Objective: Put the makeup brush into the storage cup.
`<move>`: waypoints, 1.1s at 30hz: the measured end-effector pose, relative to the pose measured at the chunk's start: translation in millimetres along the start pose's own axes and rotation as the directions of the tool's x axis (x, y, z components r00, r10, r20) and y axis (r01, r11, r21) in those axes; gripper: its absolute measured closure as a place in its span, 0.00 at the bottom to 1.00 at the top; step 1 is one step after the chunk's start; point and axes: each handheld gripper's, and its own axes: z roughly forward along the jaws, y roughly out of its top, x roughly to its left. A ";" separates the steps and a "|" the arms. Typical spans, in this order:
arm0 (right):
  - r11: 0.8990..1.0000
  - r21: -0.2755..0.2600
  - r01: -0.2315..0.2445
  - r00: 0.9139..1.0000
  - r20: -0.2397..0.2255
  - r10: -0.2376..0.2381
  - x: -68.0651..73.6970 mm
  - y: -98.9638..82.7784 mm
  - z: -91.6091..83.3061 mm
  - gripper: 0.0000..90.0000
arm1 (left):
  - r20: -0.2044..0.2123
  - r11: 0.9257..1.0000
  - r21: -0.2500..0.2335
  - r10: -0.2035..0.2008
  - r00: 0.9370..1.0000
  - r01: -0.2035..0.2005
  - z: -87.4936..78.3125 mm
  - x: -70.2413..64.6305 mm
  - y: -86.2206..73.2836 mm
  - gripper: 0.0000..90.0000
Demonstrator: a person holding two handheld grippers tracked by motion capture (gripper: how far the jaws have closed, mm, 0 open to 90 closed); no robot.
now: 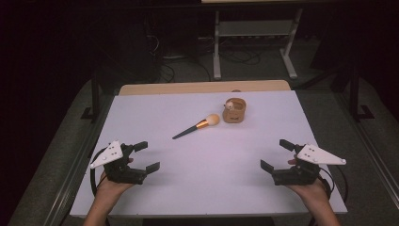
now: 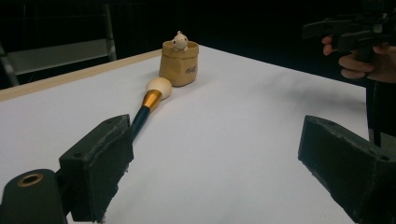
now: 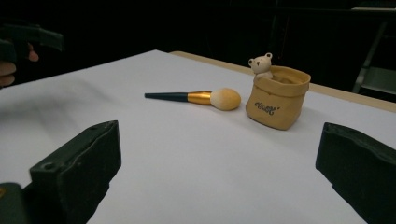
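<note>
both grippers (image 1: 144, 156) (image 1: 273, 154) resting spread and empty, well apart from the brush (image 1: 196, 126). reaching for the dark handle, not the bristles, probably gripping best. keeping clear of the pot (image 1: 235, 111).

My left gripper (image 1: 147, 157) and right gripper (image 1: 276, 154) hover with jaws spread, nothing between them. The brush (image 1: 197, 126) lies ahead, between both pairs of jaws, its head just beside the tan pouch (image 1: 235, 112).
</note>
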 end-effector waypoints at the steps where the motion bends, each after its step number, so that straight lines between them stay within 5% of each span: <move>1: 1.000 -0.003 0.003 1.000 0.001 -0.003 -0.3 0.4 -0.3 0.00 | 0.002 1.000 0.003 -0.002 1.000 0.002 0.1 0.3 -0.2 0.11; 12: 1.000 -0.001 0.001 1.000 -0.008 -0.001 0.0 1.2 -1.4 0.00 | 0.009 0.999 0.047 0.006 1.000 -0.006 4.8 -1.2 2.3 0.11; 33: 1.000 0.002 0.020 1.000 0.002 -0.020 0.7 3.0 -2.5 0.00 | 0.031 0.999 0.050 0.005 1.000 -0.006 21.2 7.4 9.6 0.11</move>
